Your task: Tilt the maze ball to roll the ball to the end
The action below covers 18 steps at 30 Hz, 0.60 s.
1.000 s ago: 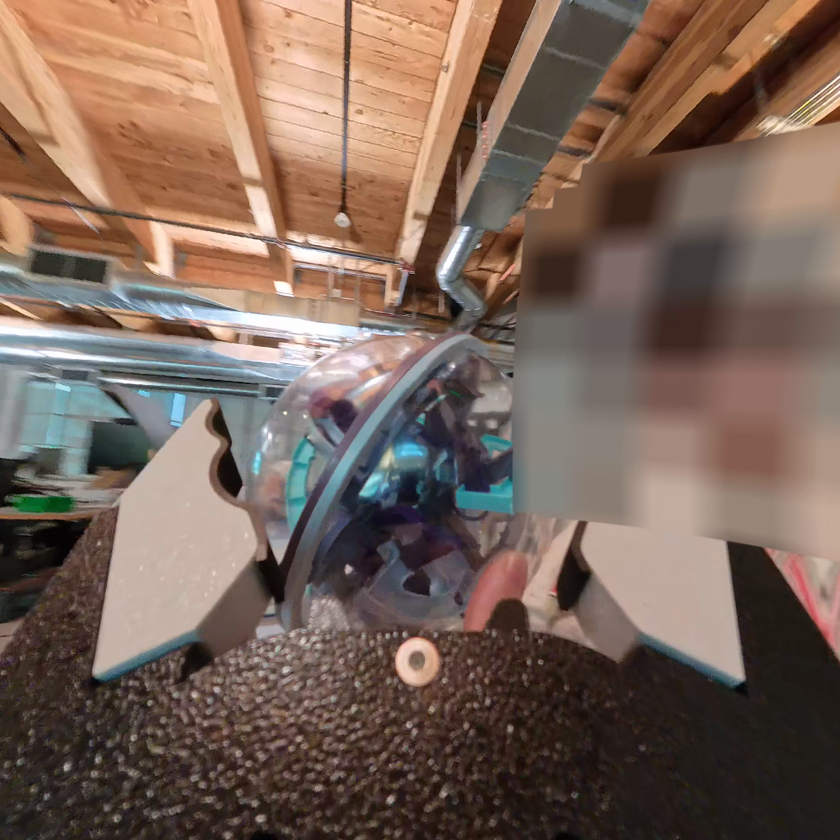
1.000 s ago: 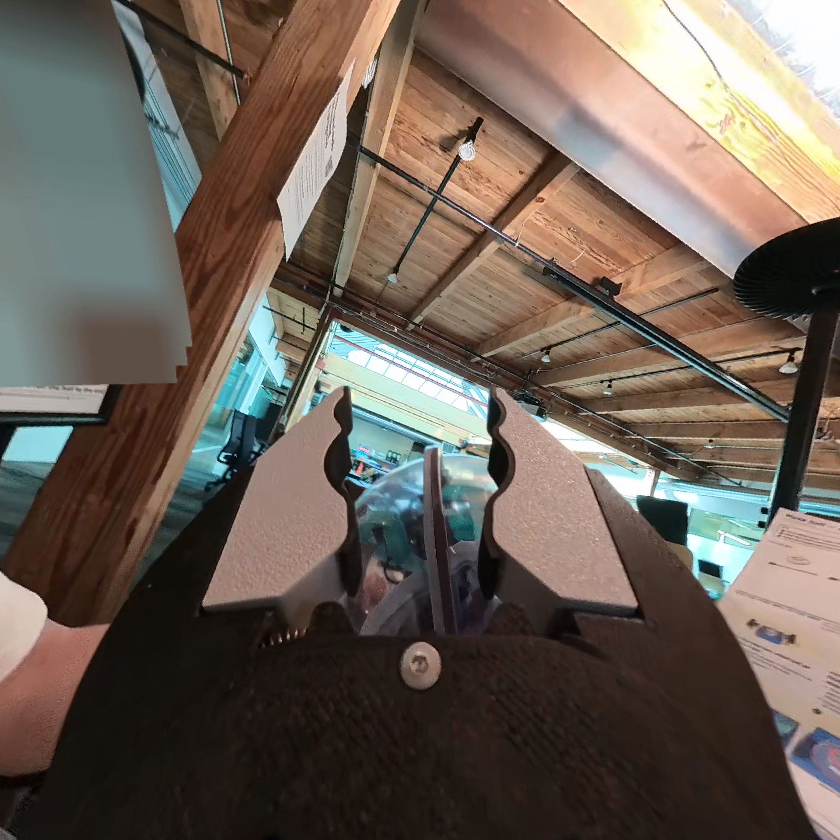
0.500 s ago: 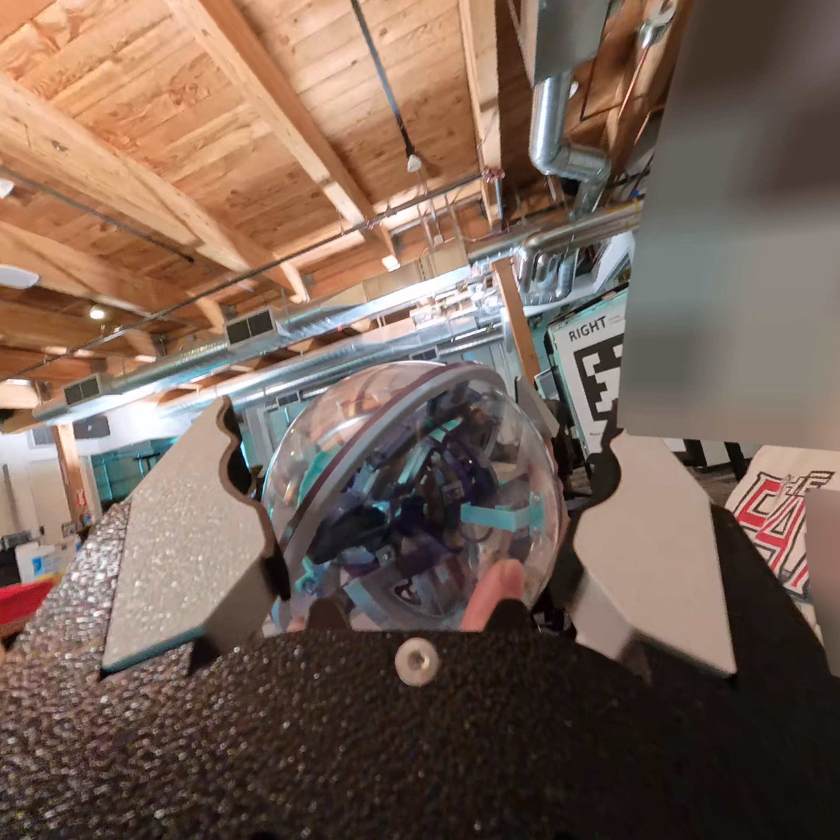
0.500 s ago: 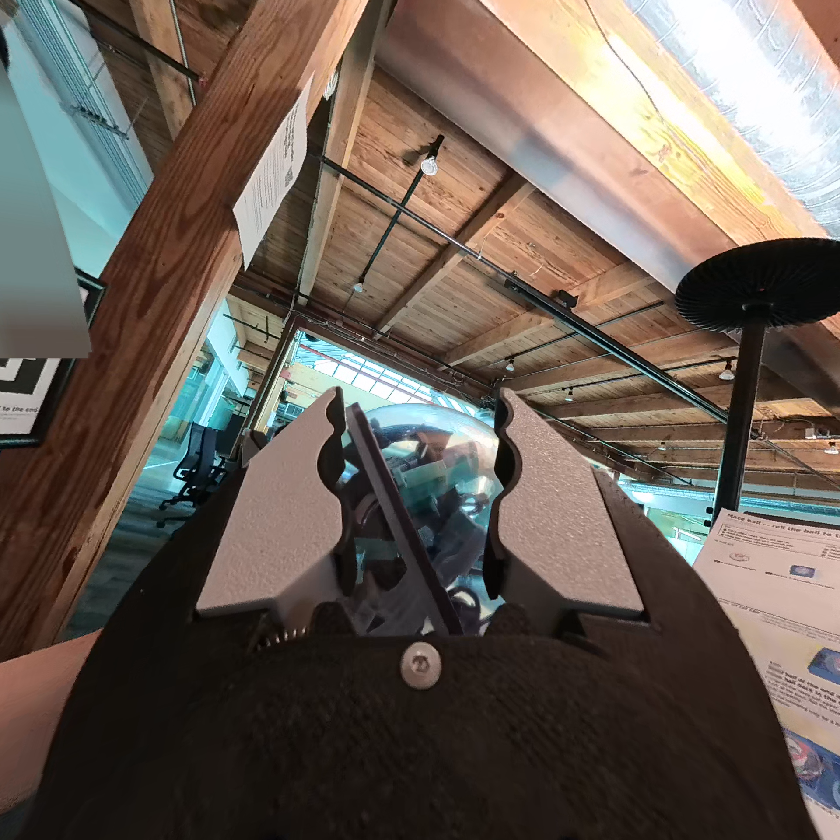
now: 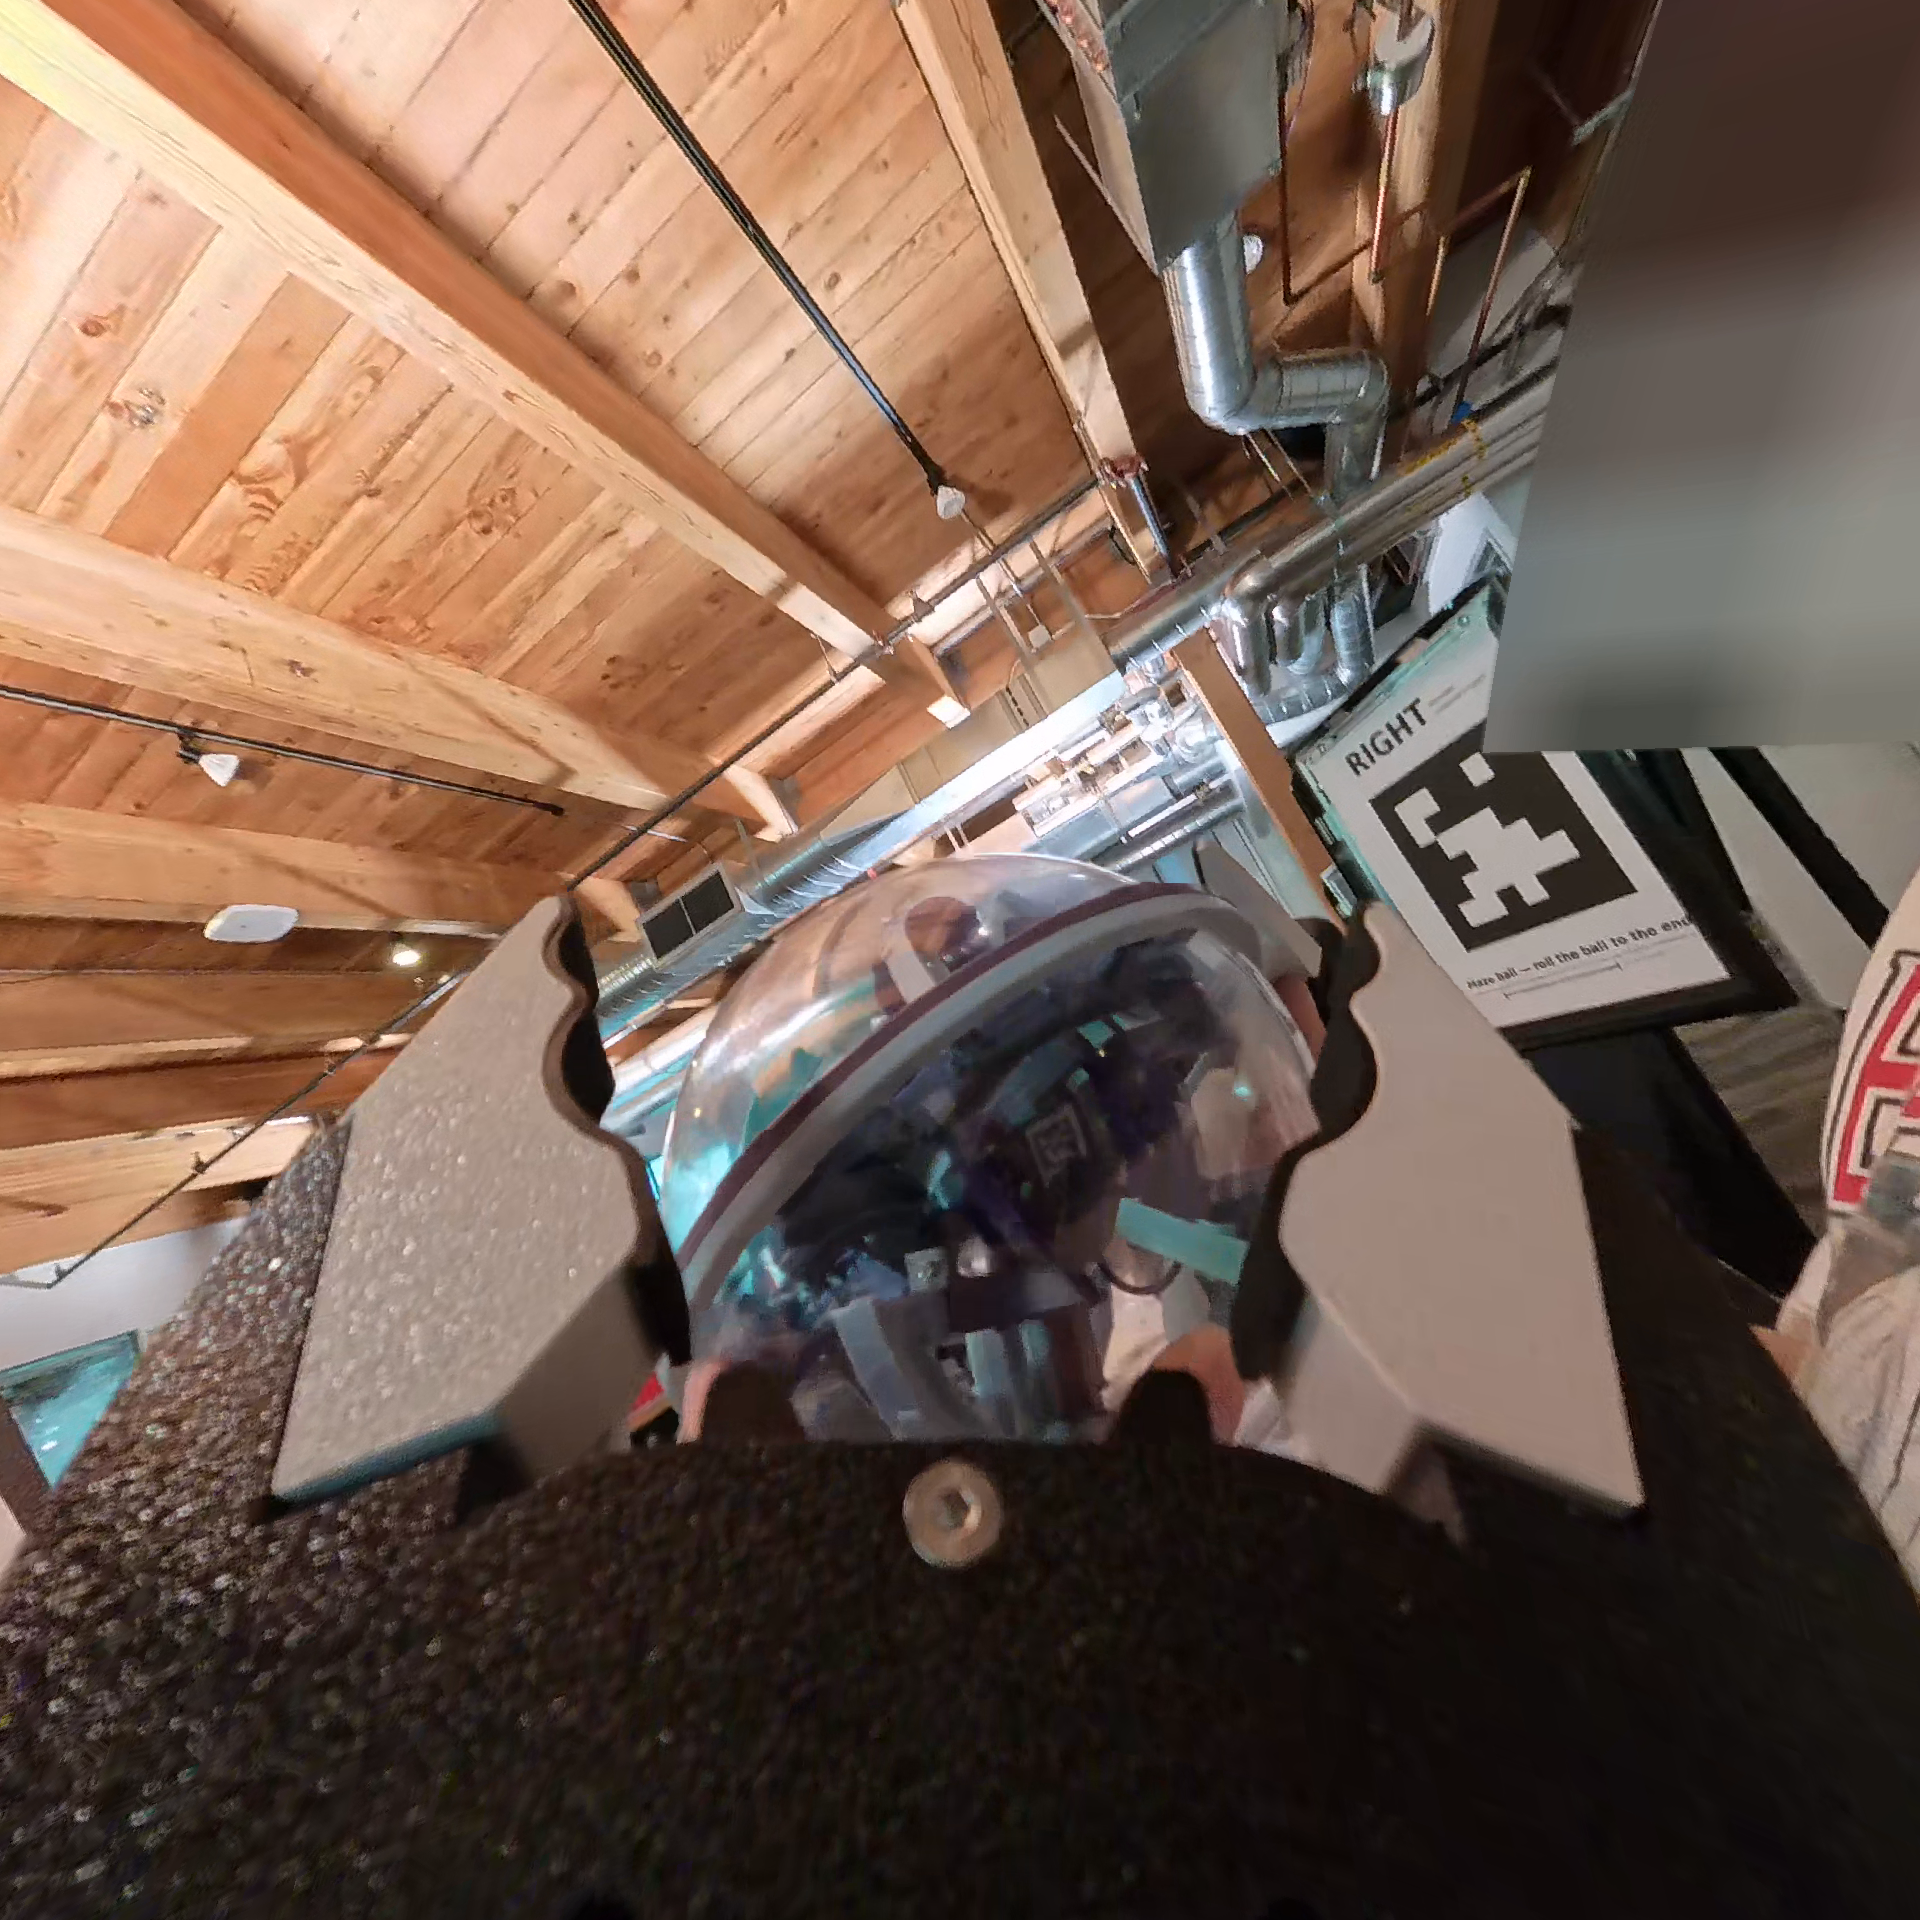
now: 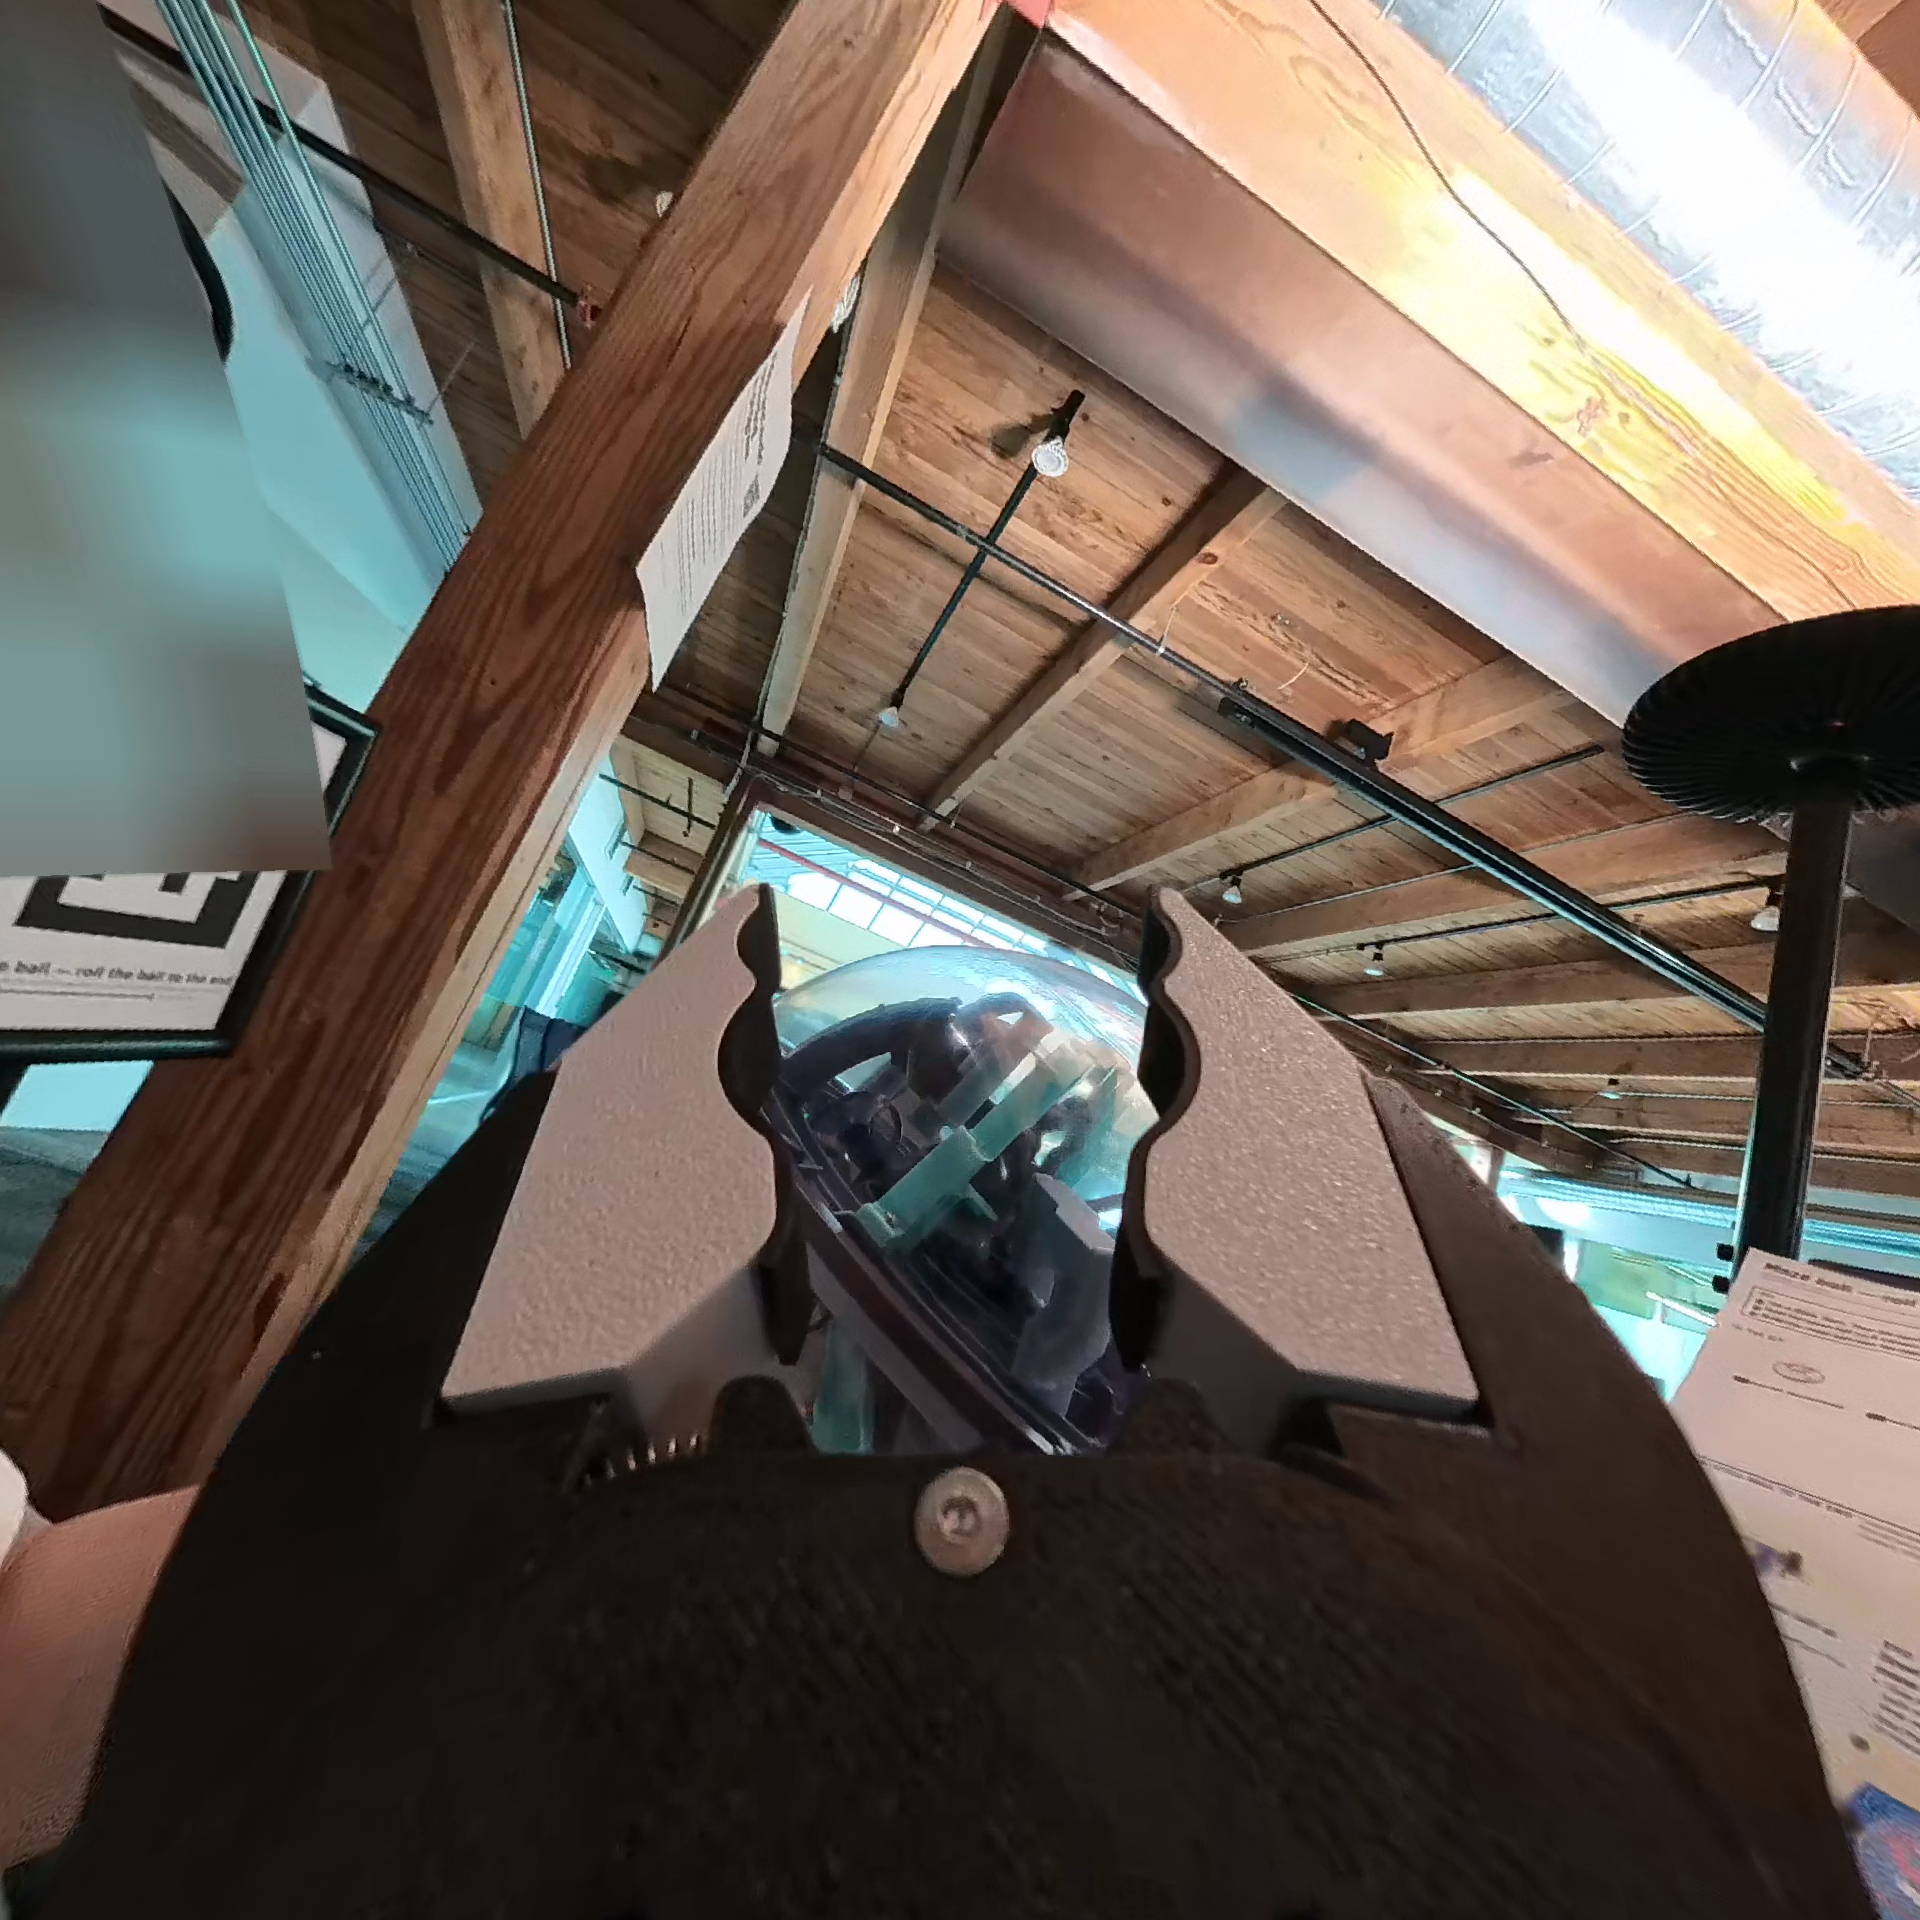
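The maze ball is a clear sphere with a dark equator ring and teal and purple tracks inside. It is held up in the air towards the ceiling. My left gripper has its grey fingers pressed on both sides of the sphere. A person's fingertip shows under the ball. In the right wrist view the maze ball sits between the fingers of my right gripper, which is shut on it. The ring slants from lower right to upper left there. I cannot make out the small rolling ball inside.
Wooden ceiling beams and metal ducts fill both views. A framed black-and-white marker sign stands on the right, beside a person's shirt. A wooden post, a black stand with a round top and a printed sheet are nearby.
Both grippers have turned with the ball. The ring has gone from upright to strongly slanted in the right view and lies flatter in the left view. The grips have not changed.
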Tool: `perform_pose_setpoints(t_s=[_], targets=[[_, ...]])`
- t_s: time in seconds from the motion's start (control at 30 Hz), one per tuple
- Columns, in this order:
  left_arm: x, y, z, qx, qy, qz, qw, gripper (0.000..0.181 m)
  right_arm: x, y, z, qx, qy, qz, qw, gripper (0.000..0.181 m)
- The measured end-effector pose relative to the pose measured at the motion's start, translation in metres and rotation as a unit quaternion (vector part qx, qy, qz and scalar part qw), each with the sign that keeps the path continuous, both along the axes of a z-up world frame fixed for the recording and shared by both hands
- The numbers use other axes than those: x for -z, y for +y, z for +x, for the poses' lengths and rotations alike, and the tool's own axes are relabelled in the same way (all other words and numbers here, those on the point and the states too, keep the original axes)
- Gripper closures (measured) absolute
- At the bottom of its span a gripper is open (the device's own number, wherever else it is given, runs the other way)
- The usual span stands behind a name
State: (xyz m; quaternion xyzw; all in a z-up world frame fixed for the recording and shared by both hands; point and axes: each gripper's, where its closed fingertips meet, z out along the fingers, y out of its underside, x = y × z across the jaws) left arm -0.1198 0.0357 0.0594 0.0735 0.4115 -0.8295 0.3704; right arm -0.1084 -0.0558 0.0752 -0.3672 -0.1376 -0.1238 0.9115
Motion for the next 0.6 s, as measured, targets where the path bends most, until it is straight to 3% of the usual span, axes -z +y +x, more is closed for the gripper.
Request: perform_pose_setpoints(t_s=[0.17, 0.3, 0.4, 0.6], targets=[[-0.015, 0.011, -0.002, -0.035, 0.007, -0.056, 0.998, 0.045, -0.004, -0.005, 0.005, -0.031, 0.036, 0.017, 0.999, 0.114], [-0.015, 0.009, 0.004, -0.075, 0.023, -0.048, 0.996, 0.039, 0.000, -0.004, 0.017, -0.059, 0.065, 0.016, 0.996, 0.111], [-0.017, 0.007, -0.006, -0.077, -0.016, -0.045, 0.996, 0.037, 0.002, -0.007, 0.020, -0.090, 0.072, 0.019, 0.993, 0.112], [-0.018, -0.001, -0.014, -0.078, -0.026, -0.034, 0.996, 0.045, -0.005, -0.015, 0.023, -0.115, 0.072, 0.058, 0.989, 0.102]])
